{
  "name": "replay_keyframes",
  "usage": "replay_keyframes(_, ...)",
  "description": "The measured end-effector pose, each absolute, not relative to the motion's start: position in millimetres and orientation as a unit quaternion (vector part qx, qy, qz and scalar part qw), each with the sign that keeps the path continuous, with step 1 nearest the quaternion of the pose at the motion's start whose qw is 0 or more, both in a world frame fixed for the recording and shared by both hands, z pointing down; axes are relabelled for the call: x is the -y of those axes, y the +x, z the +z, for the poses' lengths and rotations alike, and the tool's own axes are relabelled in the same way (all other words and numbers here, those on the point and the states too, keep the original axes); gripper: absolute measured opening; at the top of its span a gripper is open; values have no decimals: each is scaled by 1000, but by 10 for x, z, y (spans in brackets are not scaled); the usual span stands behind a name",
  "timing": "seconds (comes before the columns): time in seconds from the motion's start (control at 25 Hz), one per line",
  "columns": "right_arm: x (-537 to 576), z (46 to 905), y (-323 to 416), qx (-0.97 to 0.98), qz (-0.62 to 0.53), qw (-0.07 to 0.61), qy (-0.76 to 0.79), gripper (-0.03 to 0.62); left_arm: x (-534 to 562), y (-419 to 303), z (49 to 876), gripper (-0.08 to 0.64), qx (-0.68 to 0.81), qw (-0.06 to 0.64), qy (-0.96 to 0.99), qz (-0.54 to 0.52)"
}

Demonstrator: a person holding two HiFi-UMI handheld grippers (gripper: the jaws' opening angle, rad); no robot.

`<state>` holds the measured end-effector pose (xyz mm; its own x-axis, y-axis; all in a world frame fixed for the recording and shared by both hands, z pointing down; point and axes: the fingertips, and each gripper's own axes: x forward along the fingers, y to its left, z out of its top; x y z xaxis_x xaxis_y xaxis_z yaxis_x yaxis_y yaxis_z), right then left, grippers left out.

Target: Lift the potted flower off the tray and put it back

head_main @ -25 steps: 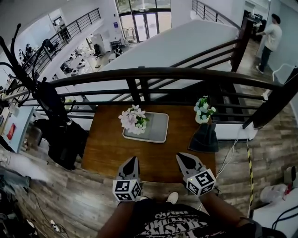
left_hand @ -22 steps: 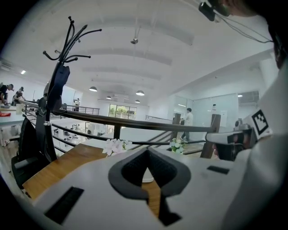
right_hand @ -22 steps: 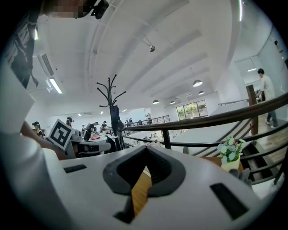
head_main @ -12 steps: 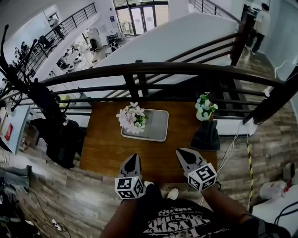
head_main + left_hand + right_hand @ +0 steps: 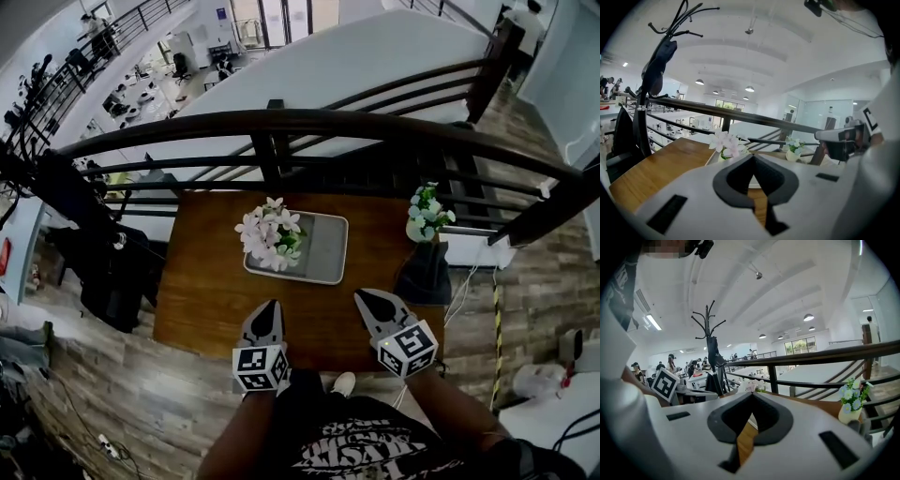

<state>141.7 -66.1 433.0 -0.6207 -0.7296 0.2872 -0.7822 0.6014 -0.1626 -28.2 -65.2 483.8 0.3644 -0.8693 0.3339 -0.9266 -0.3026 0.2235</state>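
The potted flower [image 5: 271, 236], with pink and white blooms, stands on the left part of a grey tray [image 5: 324, 247] at the back middle of the brown wooden table [image 5: 202, 281]. My left gripper [image 5: 271, 306] hovers over the table's near edge, shut and empty, a short way in front of the tray. My right gripper [image 5: 362, 296] is beside it to the right, also shut and empty. The left gripper view shows its closed jaws [image 5: 752, 157] with the flower [image 5: 725, 143] ahead. The right gripper view shows closed jaws [image 5: 752, 394] and the flower [image 5: 754, 385] beyond.
A second small pot with blue and white flowers [image 5: 427, 212] stands on a dark cloth object [image 5: 424, 273] at the table's right edge. A dark railing [image 5: 281, 127] runs behind the table. A coat rack with a dark garment [image 5: 70, 202] stands to the left.
Both grippers have moved forward over the table's near edge toward the tray and sunk a little. Their jaws have stayed shut. The flower and tray have not moved.
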Motion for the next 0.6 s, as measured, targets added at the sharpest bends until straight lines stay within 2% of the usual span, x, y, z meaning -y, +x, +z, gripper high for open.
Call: replay_keyframes(0.6,1459,4535,1151,883,133,126,432,-11,1347,-487,5432,6,546,179,808,132)
